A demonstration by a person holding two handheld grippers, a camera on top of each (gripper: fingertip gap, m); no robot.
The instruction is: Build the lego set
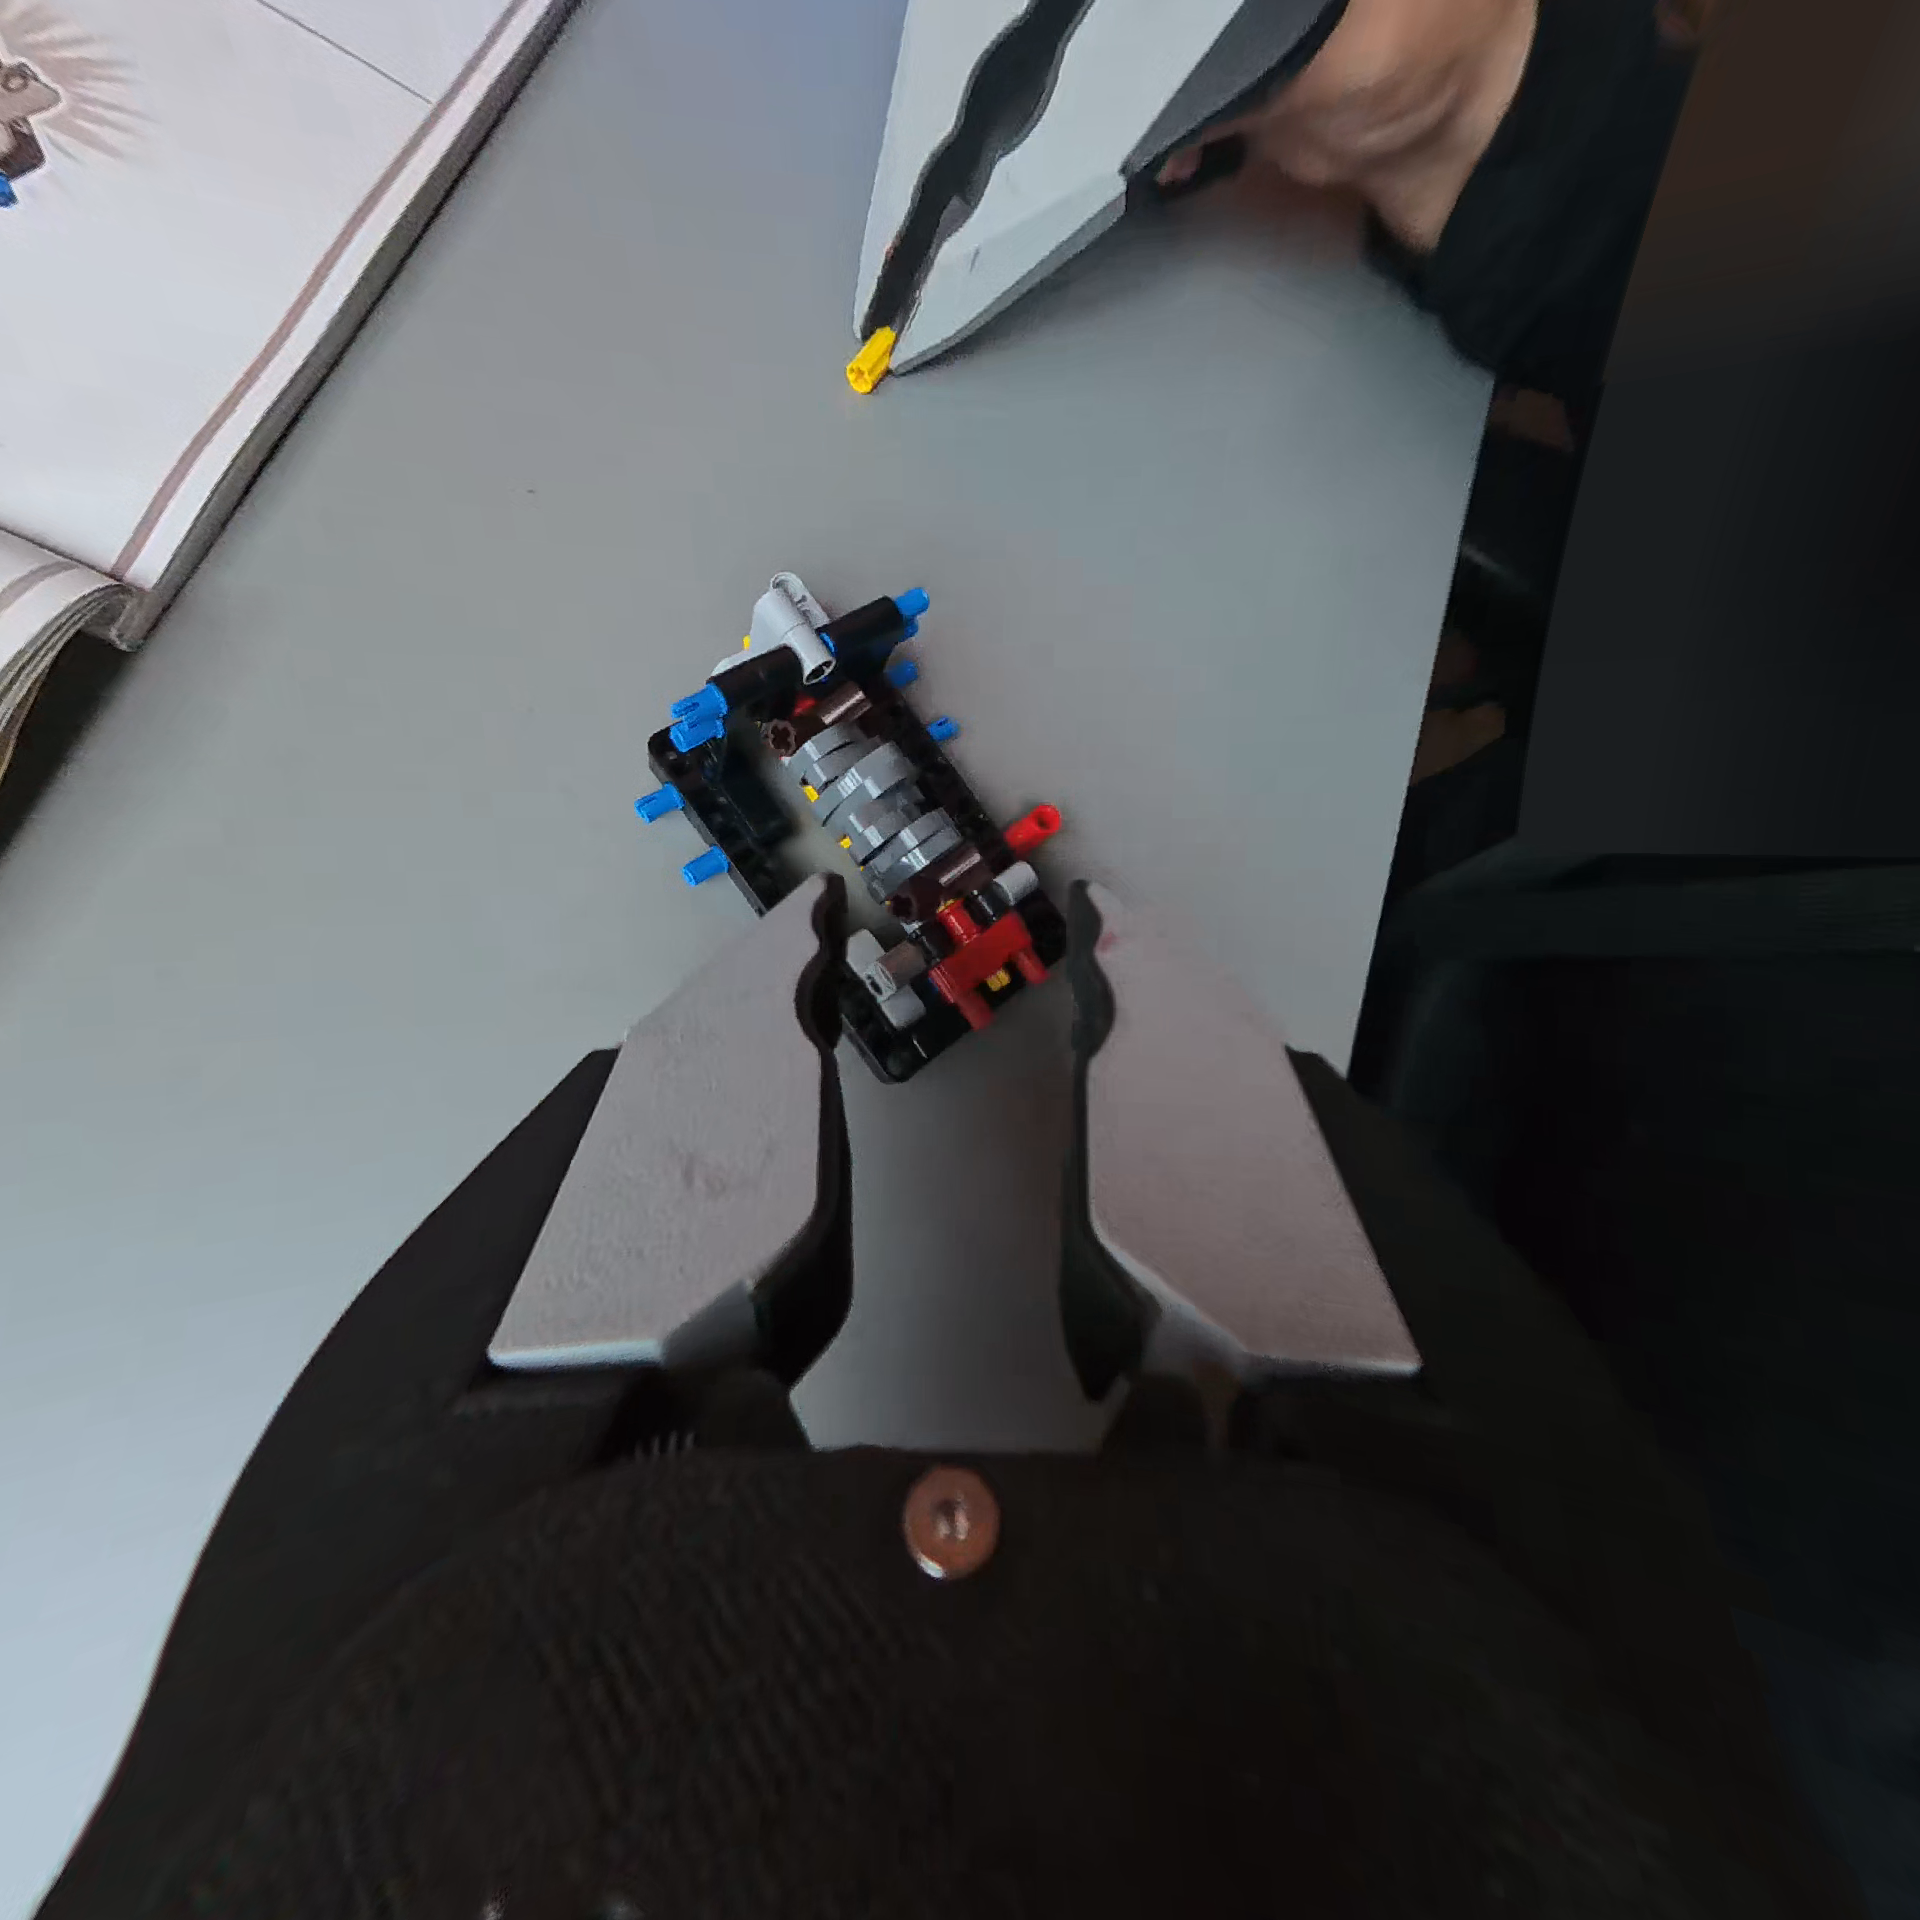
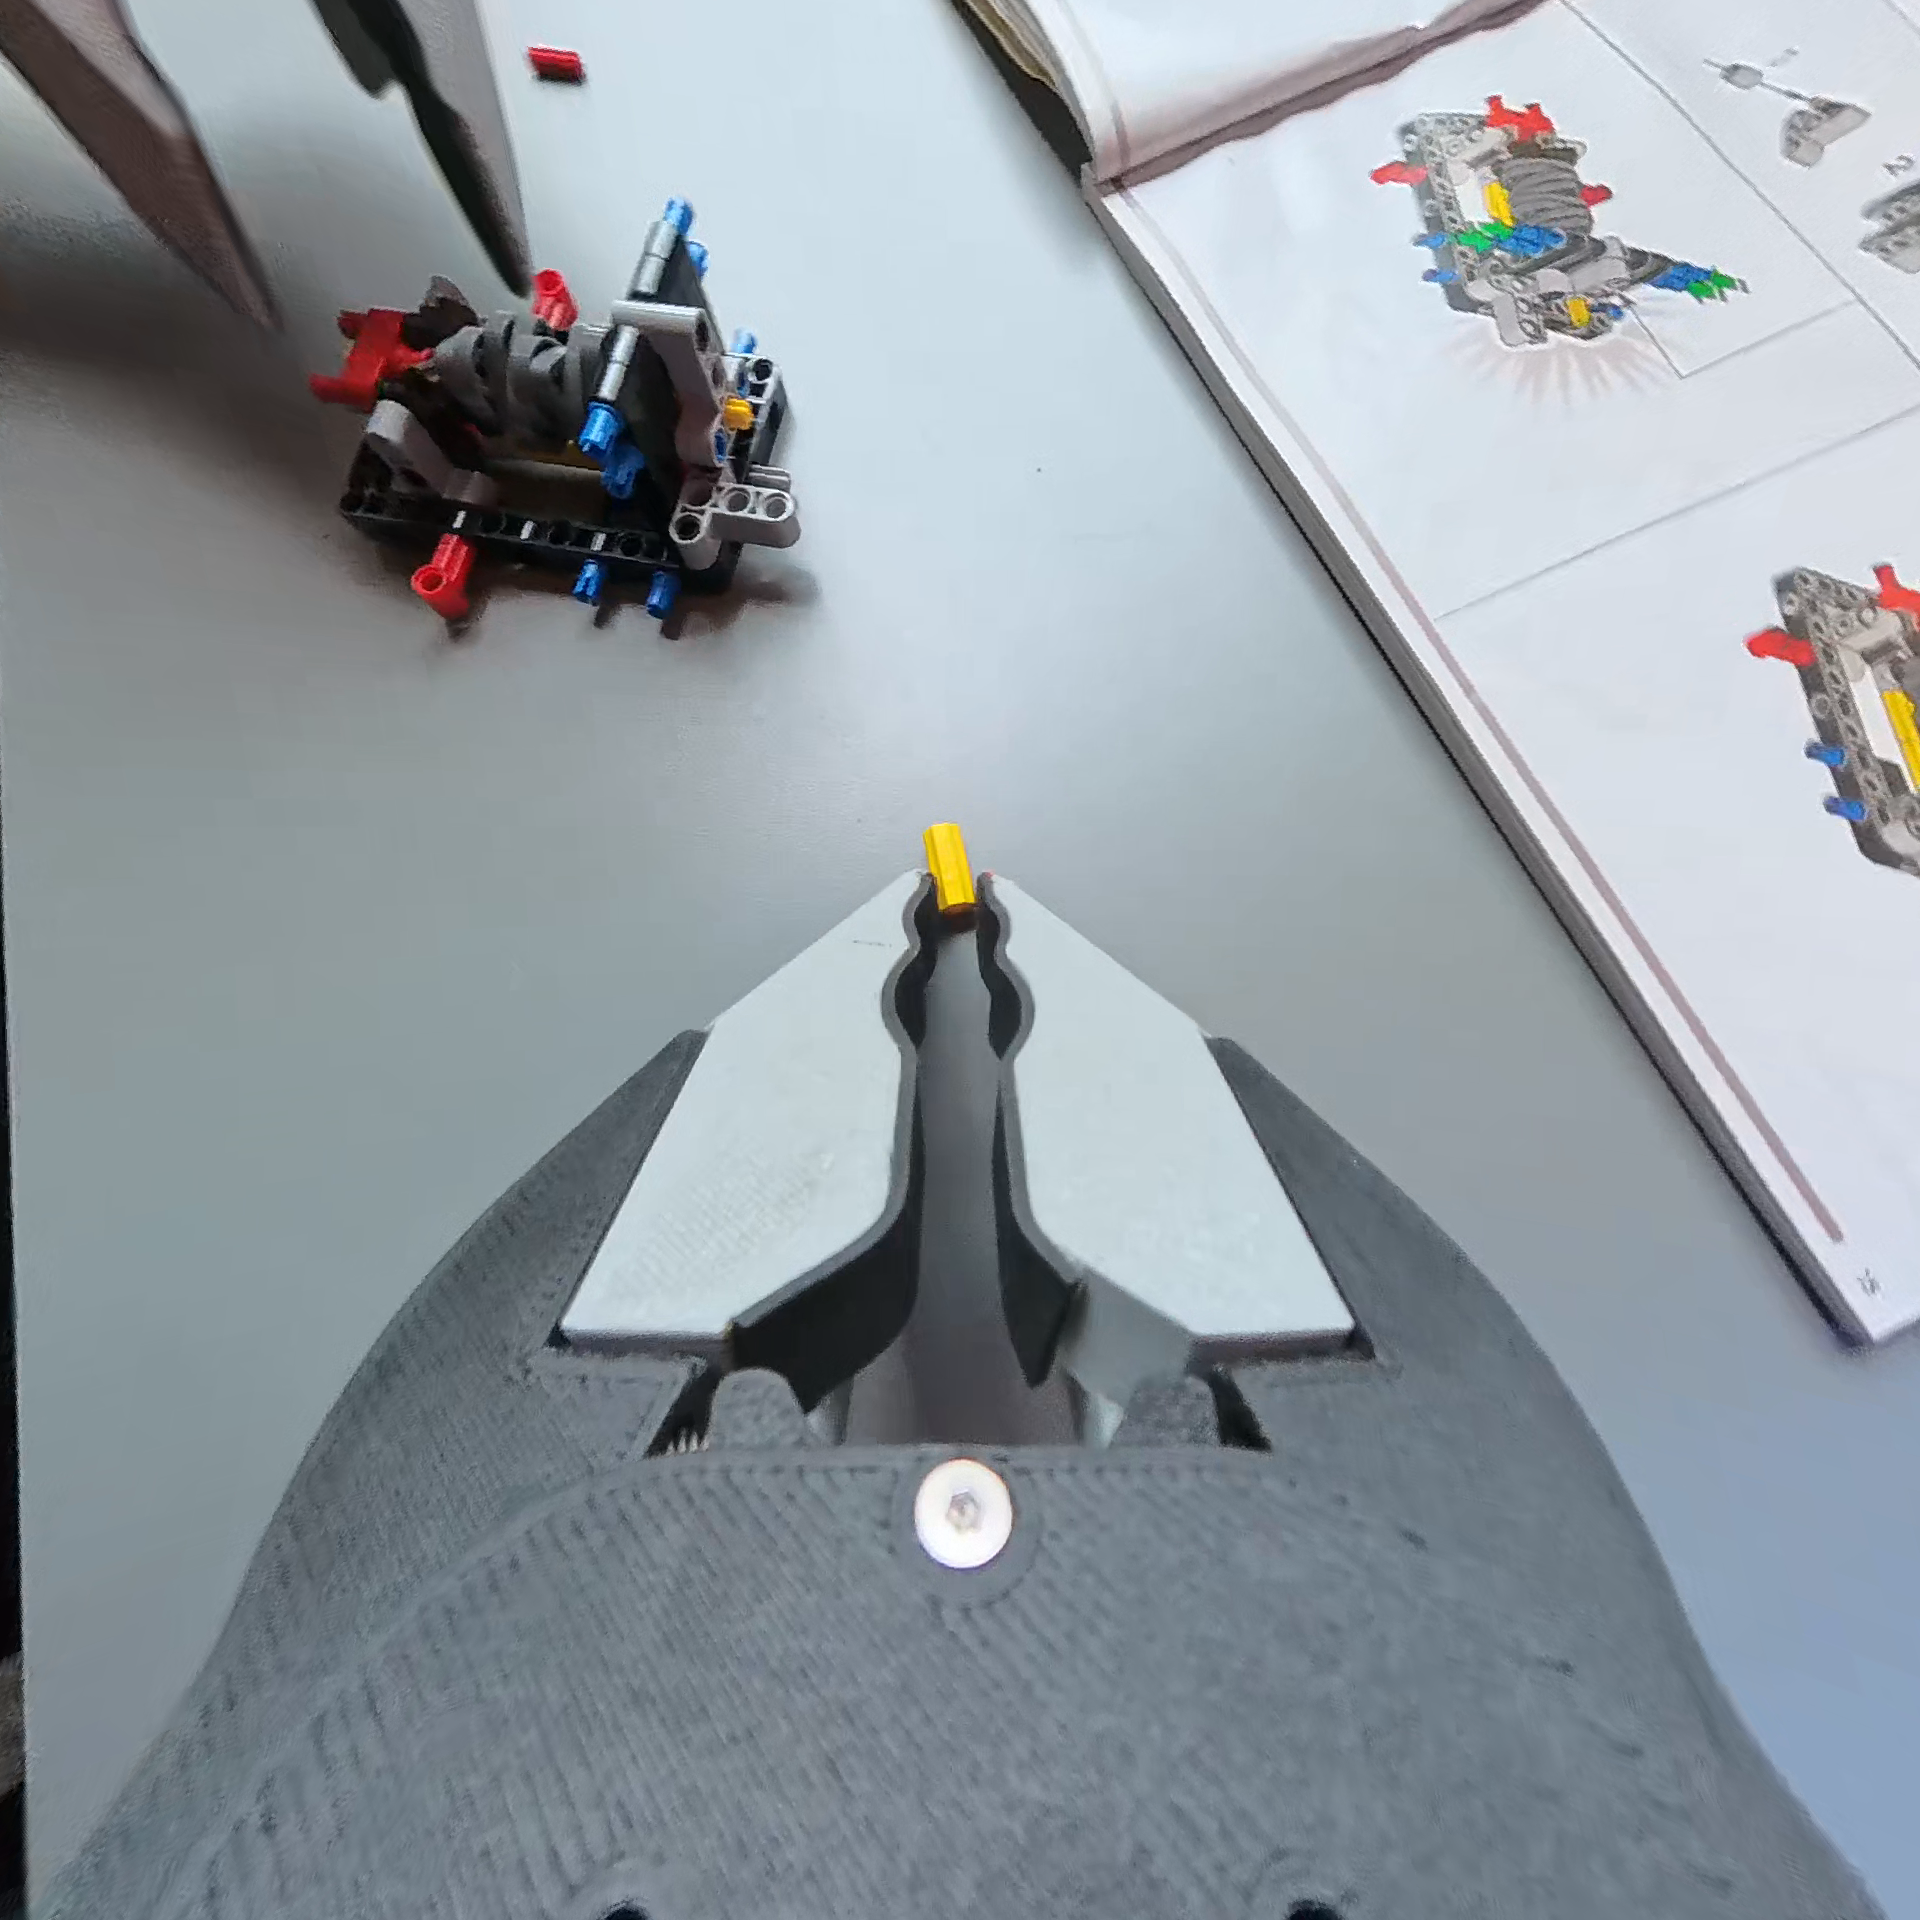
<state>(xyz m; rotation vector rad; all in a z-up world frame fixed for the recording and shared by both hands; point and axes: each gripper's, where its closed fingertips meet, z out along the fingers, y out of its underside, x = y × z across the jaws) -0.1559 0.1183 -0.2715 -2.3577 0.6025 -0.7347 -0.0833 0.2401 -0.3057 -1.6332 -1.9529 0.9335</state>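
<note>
A partly built lego assembly [image 1: 852,831] lies on the grey table: a black frame with grey stacked gears, blue pins and red parts. It also shows in the right wrist view [image 2: 561,447]. My left gripper [image 1: 951,894] is open, its fingers straddling the assembly's red end just above it. My right gripper [image 2: 956,881] is shut on a small yellow lego piece [image 2: 948,869] that sticks out past the tips. In the left wrist view the right gripper [image 1: 883,338] holds that yellow piece [image 1: 869,361] low over the table, well beyond the assembly.
An open instruction booklet [image 2: 1558,520] lies right of the right gripper and also shows in the left wrist view [image 1: 208,291]. A loose red piece [image 2: 554,64] lies at the far side. The table edge [image 1: 1423,727] runs close to the assembly's right. There is about 15 cm between the tips of the two grippers.
</note>
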